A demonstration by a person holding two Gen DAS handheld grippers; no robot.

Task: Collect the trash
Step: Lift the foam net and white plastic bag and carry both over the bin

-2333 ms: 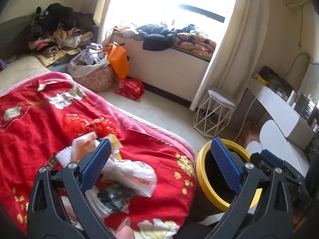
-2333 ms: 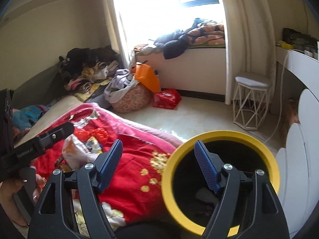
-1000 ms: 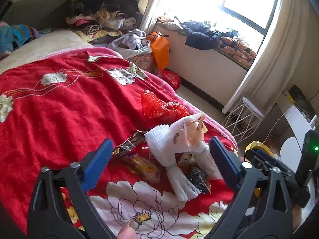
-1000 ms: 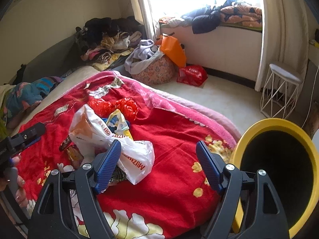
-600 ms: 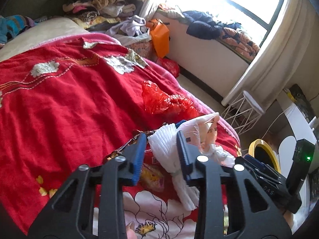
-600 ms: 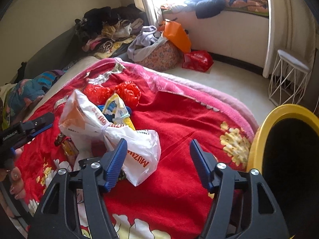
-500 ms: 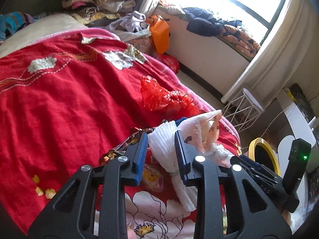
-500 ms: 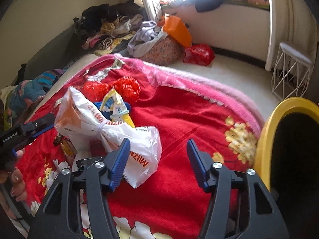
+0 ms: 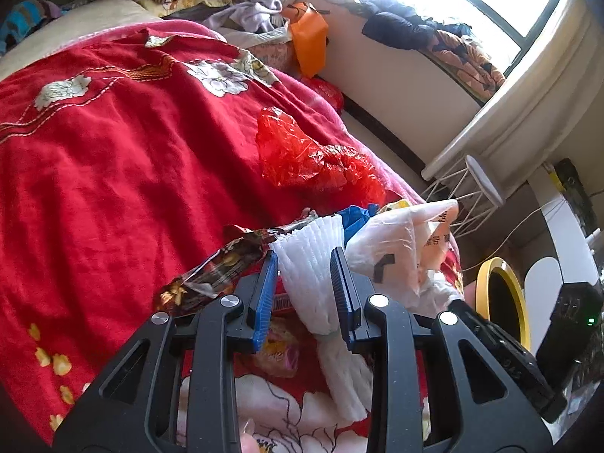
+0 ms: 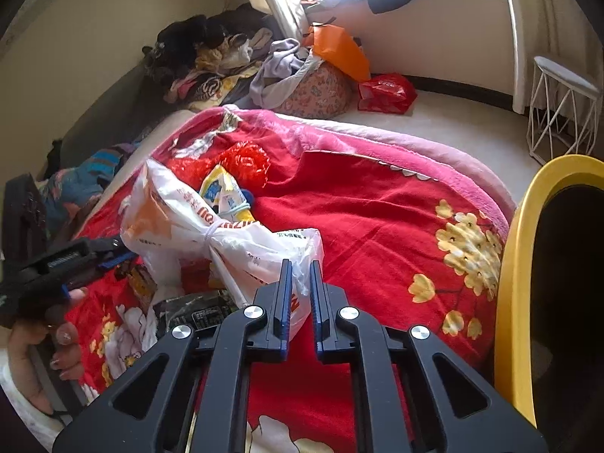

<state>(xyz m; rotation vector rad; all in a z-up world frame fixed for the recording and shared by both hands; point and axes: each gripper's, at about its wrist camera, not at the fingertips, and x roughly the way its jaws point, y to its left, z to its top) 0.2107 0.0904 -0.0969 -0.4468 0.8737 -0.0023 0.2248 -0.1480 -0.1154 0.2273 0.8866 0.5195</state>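
Observation:
A heap of trash lies on the red floral blanket. My left gripper has a white foam sleeve between its blue pads, which press on its sides while the jaws keep closing. A brown snack wrapper lies just left of it, and a crumpled red plastic bag sits farther up the bed. My right gripper is shut on the lower corner of a knotted white plastic bag. Behind that bag is a yellow snack packet. The yellow-rimmed bin stands at the right, beside the bed.
A white wire stool stands on the pale floor by the curtain. An orange bag, a red bag and a floral basket of clothes sit under the window ledge. A hand holds the left gripper's handle.
Both grippers swung from the bin to the bed and sank onto the trash heap. Both went from wide open to closed, the left around the foam sleeve, the right on the bag's corner.

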